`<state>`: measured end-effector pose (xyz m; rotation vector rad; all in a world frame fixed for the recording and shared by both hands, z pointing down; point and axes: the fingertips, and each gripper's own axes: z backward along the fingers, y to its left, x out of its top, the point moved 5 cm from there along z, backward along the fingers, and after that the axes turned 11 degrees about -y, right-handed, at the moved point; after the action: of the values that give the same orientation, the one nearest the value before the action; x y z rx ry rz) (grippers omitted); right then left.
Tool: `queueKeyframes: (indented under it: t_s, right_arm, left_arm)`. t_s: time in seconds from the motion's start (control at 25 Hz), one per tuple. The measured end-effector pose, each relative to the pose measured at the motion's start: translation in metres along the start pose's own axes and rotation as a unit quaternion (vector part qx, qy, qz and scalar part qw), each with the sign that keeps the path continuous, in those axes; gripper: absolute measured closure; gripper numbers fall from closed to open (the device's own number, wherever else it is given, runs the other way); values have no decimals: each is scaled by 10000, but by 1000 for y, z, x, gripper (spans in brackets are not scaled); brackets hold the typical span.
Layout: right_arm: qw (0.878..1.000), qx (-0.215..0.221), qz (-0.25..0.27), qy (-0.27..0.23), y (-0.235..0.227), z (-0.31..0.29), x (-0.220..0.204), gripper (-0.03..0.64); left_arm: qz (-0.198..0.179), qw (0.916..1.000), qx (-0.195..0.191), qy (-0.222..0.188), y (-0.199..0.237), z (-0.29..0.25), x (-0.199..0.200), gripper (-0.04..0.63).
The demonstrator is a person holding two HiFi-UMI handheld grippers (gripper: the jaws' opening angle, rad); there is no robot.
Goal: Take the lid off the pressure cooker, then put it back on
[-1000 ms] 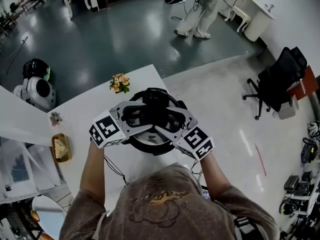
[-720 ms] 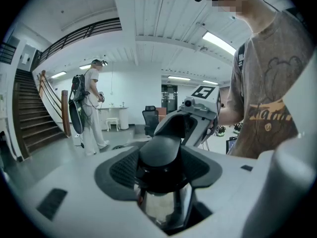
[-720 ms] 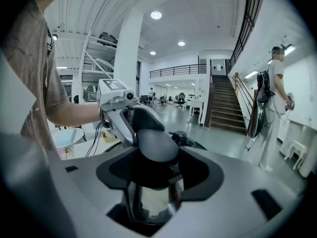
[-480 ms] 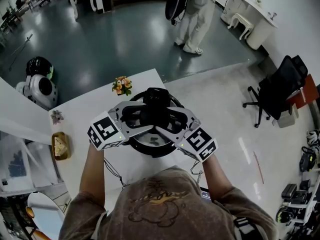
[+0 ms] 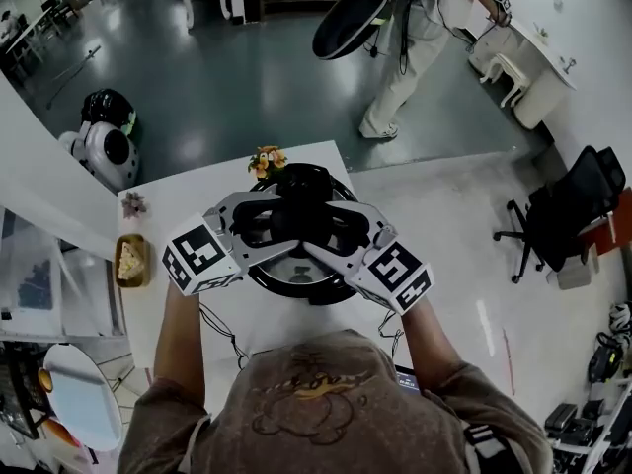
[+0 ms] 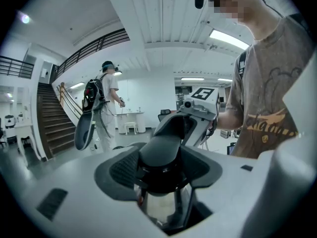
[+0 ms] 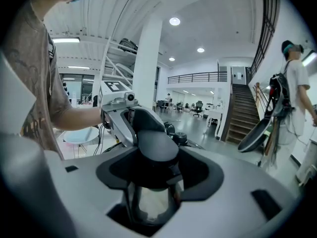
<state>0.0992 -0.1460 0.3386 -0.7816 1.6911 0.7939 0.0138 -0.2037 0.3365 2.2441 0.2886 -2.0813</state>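
Cooker (image 5: 328,291) on table (image 5: 173,205): your left gripper (image 5: 259,227) and right gripper (image 5: 341,237) each clamp a black handle (image 6: 161,150); lid (image 5: 296,268) apparently seated, removal and refitting judged outstanding.

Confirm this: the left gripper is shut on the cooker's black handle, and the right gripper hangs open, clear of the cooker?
Wrong about the right gripper. The right gripper view shows its jaws closed on the black handle of the pressure cooker, not open and clear. The left gripper is shut on it, as you said.
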Motion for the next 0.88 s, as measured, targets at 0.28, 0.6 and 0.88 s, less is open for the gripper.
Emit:
queueKeyframes:
  t_s: [0.28,0.6,0.88]
  right_arm:
    - [9964,812,174,-159,39,-47,15,357]
    - [9843,1718,269,-297,97,-103,29,357]
    - [9723,2280,337,-383,172,-151,34,356]
  left_arm:
    - [40,9962,858,112,-10,67,-3,327]
    - [159,9834,1783,298,-30,152,-13,327]
    - [255,9711,2342,395,-62,236,-31,327]
